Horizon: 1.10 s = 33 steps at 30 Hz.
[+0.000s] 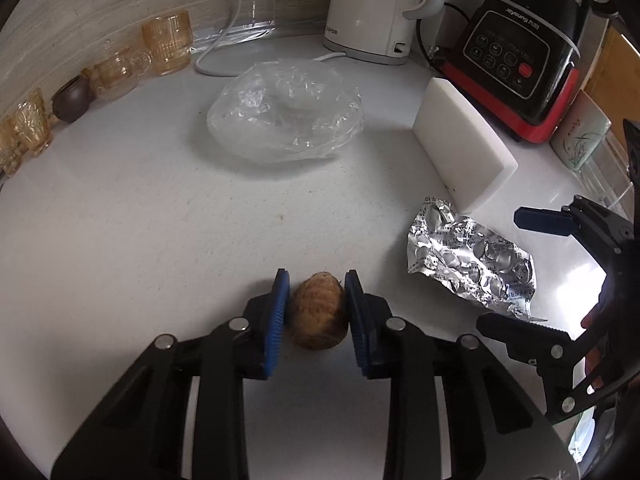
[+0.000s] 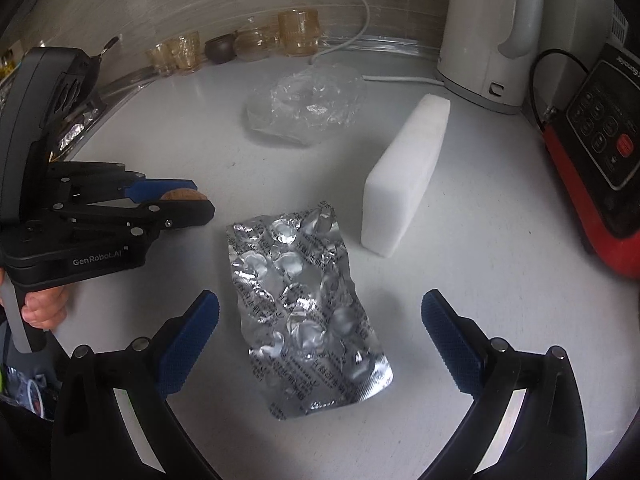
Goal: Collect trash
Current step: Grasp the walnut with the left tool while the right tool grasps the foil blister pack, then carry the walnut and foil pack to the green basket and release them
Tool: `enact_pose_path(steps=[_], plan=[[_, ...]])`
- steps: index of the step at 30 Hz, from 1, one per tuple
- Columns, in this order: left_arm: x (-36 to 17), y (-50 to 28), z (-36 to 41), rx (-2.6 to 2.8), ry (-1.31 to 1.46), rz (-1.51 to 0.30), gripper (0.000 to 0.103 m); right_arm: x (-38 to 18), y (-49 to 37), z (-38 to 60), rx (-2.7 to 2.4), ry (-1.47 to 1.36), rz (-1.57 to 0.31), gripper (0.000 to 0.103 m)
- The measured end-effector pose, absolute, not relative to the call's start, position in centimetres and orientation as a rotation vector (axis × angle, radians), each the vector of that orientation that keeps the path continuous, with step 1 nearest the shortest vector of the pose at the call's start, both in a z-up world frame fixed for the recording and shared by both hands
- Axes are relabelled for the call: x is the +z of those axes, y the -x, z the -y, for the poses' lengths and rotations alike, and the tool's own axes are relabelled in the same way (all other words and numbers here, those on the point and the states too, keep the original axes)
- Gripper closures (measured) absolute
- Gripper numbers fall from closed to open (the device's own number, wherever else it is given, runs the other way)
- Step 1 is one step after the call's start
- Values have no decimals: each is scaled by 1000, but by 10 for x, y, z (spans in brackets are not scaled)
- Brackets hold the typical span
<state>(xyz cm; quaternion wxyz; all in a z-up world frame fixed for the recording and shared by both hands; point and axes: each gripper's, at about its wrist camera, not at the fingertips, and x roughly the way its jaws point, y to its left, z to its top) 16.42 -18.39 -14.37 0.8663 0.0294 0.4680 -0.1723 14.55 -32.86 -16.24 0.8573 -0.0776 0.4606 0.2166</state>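
My left gripper (image 1: pixel 316 308) is shut on a brown nut shell (image 1: pixel 318 316), its blue pads pressed on both sides, just above the white counter. It also shows in the right wrist view (image 2: pixel 176 196) with the shell (image 2: pixel 186 195) between the pads. My right gripper (image 2: pixel 320 320) is open, its jaws wide on either side of a crumpled silver pill blister sheet (image 2: pixel 304 308) lying flat on the counter. The sheet also shows in the left wrist view (image 1: pixel 472 256). A crumpled clear plastic bag (image 1: pixel 286 110) lies farther back.
A white foam block (image 1: pixel 460 144) stands on edge to the right of the sheet. A white kettle (image 1: pixel 372 8) with its cord, a black and red appliance (image 1: pixel 520 56) and several amber glass cups (image 1: pixel 166 42) line the back wall.
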Motion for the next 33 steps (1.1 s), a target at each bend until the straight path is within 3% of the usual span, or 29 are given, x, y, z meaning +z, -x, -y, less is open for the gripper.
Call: enact_pose_path(steps=[7,9,11,23,33], plan=[[-142,-157,188,-343,-98,-962,75,-170,-138,320,458,232,-976,24],[-141,-157,185,-337,-80,-967,75,-168,-136,322,454,225,-968,38],[-137,-155,183,-327,-65,-967,75,-167,-137,325,451,204,-971,41],[-110,-100,146,-318,24,-983,75,-137,-98,310,452,122,-939,46],[-90,12,90,-369,-2,-996,75,-101,1,267,459,56,-912,47]])
